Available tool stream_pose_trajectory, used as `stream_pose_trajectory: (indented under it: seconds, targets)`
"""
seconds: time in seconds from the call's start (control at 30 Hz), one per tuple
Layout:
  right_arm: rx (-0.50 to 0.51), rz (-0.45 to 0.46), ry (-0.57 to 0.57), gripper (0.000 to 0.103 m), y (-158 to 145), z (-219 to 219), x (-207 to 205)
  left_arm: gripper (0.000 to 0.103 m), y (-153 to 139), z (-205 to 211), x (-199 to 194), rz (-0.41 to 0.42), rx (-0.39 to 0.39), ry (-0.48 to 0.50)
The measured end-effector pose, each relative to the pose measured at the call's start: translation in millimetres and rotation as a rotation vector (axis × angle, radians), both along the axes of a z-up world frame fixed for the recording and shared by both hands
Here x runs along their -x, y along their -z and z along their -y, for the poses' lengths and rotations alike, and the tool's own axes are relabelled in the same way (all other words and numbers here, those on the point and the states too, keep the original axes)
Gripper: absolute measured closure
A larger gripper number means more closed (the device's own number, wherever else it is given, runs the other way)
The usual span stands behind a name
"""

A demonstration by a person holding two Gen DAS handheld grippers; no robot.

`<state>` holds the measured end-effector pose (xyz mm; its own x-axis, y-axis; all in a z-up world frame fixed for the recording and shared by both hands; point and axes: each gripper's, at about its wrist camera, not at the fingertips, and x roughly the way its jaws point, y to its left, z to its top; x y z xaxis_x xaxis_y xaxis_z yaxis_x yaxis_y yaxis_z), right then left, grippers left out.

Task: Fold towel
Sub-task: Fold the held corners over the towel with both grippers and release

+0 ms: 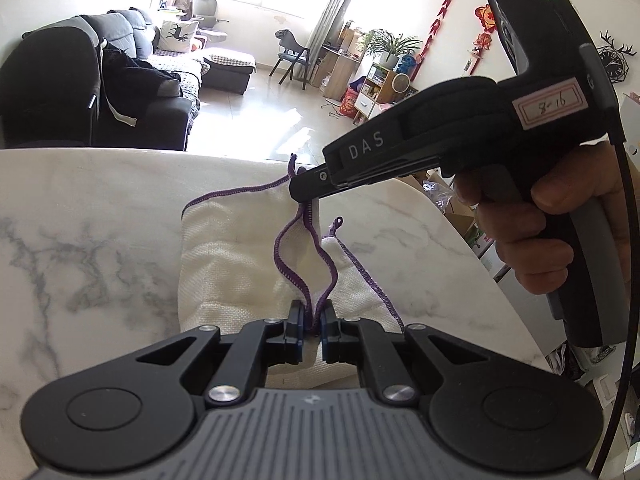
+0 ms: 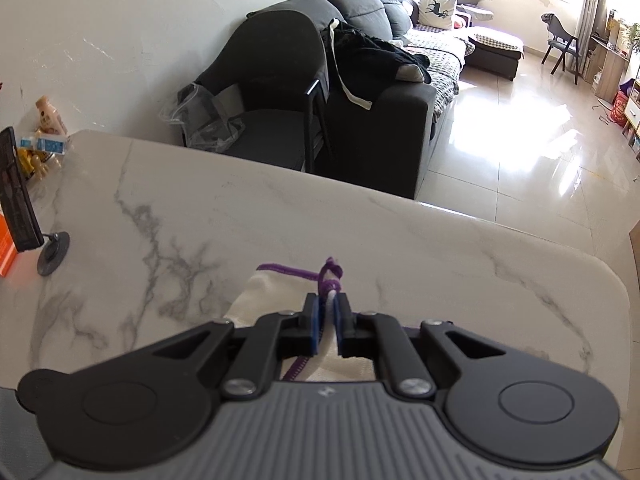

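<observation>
Looking at the towel (image 1: 236, 264): white waffle-ish weave with a purple stitched hem, draped soft and wrinkly on the marble surface (image 1: 88, 216), partly lifted at two spots. Clearly light and floppy, zero stiffness, so sags wherever it's not pinched. Probably grippy enough, not slippery, nothing fragile about it. Best hold looks like the hem and corners, since the stitching is thicker and gives something to bite.

Left gripper (image 1: 311, 320) fingers closed narrow on a bunch of purple hem near the camera. Right gripper (image 2: 326, 322) fingers pinched on a corner with its little loop, held up off the surface further back. Can't tell which fold stage this fits. Sofa (image 2: 384, 80) sits well behind.
</observation>
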<state>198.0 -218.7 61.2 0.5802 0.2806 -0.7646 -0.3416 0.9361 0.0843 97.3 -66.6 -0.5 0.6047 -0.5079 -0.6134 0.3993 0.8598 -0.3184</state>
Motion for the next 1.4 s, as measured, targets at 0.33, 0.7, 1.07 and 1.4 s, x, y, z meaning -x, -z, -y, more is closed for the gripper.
stream_pose_trajectory:
  seconds: [0.33,0.7,1.07,1.4]
  targets:
    - [-0.018,-0.008,0.034,0.094,8.0,23.9,-4.0,0.096,2.1,33.8,-4.3,-0.008,-0.058,0.014]
    - [-0.023,-0.018,0.063,0.093,14.6,43.0,-6.4,0.096,4.9,45.4,-3.8,-0.019,-0.063,0.026]
    - [-0.041,-0.028,0.090,0.093,22.5,55.7,-11.4,0.096,16.6,36.3,-14.0,-0.059,0.005,0.015]
    - [-0.060,-0.028,0.103,0.093,28.7,62.1,-18.8,0.095,18.3,55.9,-19.1,-0.041,-0.011,0.021]
